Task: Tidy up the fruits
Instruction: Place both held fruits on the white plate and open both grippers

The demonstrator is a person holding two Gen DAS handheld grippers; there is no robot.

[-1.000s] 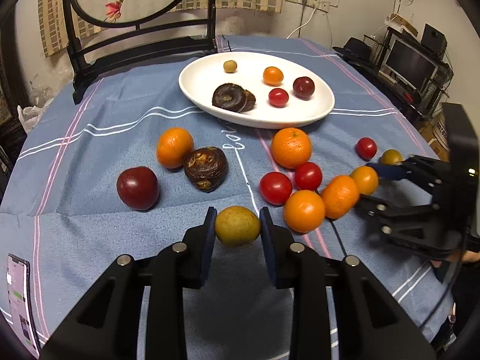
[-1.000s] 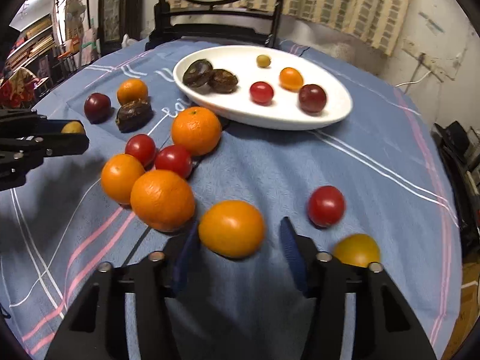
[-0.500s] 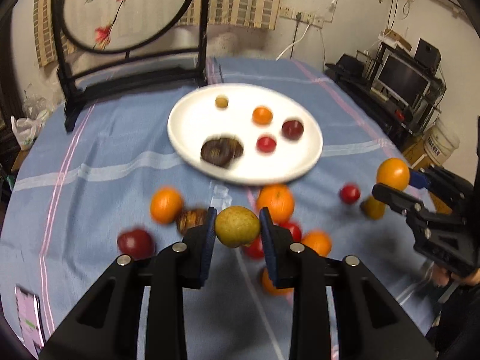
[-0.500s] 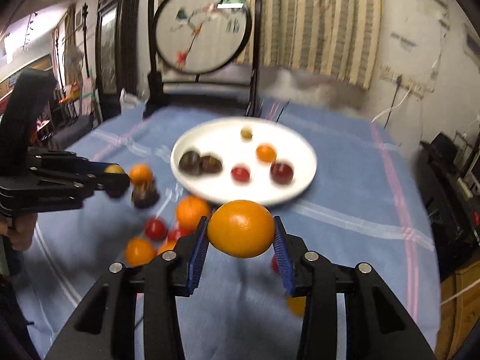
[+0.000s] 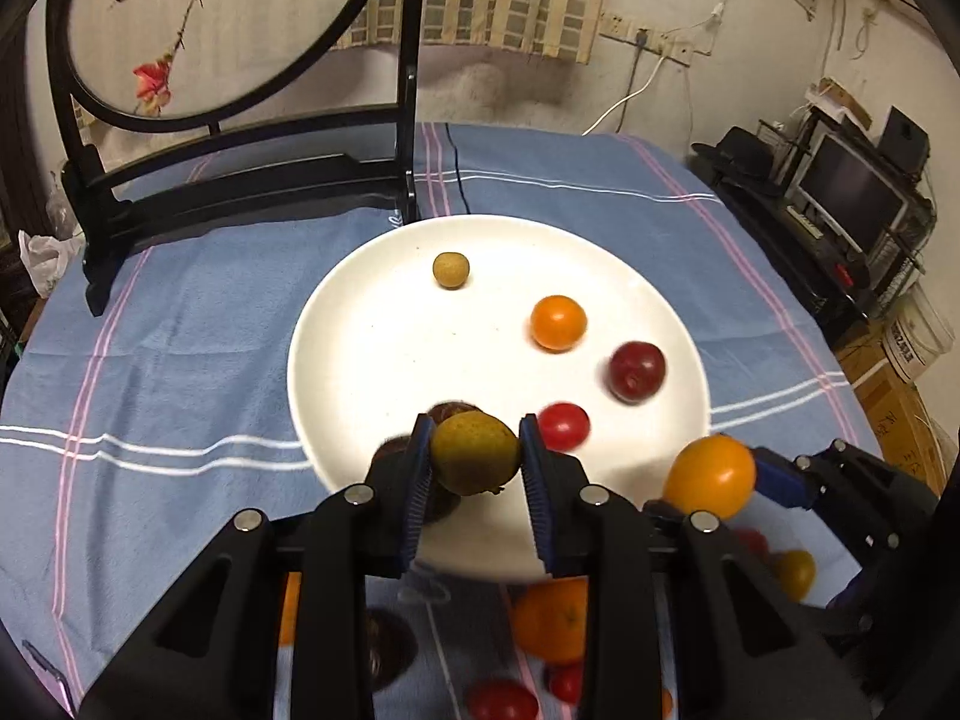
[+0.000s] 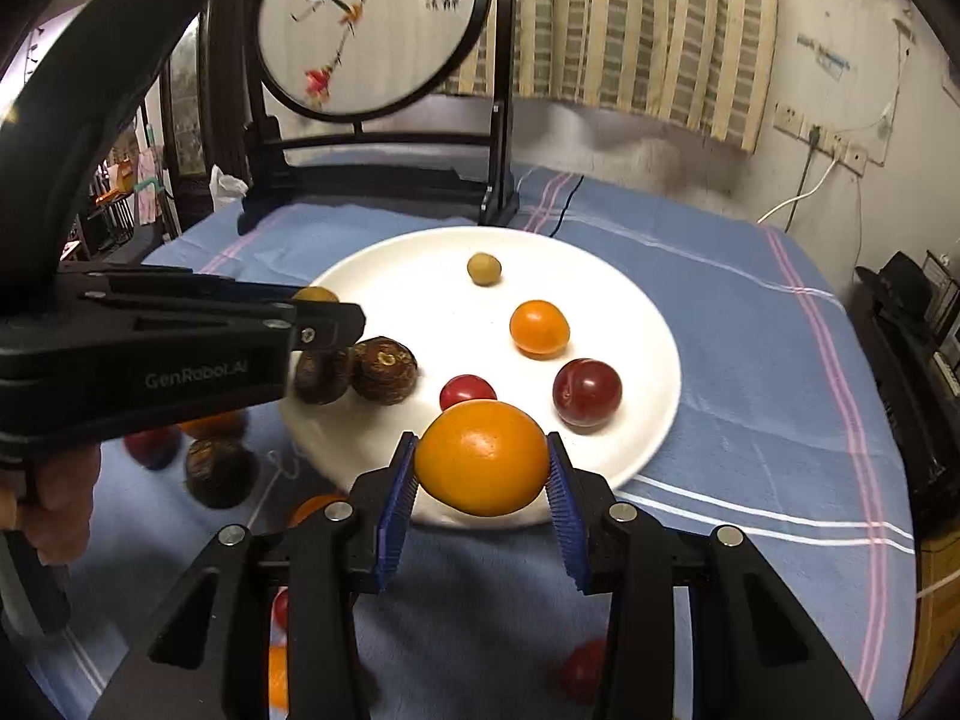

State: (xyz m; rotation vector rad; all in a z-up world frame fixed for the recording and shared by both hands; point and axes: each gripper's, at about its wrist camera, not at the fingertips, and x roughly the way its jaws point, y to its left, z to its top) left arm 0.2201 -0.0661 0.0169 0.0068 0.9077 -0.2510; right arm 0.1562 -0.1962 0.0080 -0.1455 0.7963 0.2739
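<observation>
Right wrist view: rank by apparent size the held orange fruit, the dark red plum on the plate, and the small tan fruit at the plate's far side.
1. Orange fruit, though nearness inflates it.
2. Dark red plum.
3. Small tan fruit.

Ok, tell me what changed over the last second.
Both grippers lifted their fruit off the cloth and carried it toward the plate. The left gripper now holds the yellow-green fruit over the plate's near edge; the right gripper holds the orange fruit at the near rim. Both grips stayed shut. Nothing was let go. The fruit already on the plate has not moved.
</observation>
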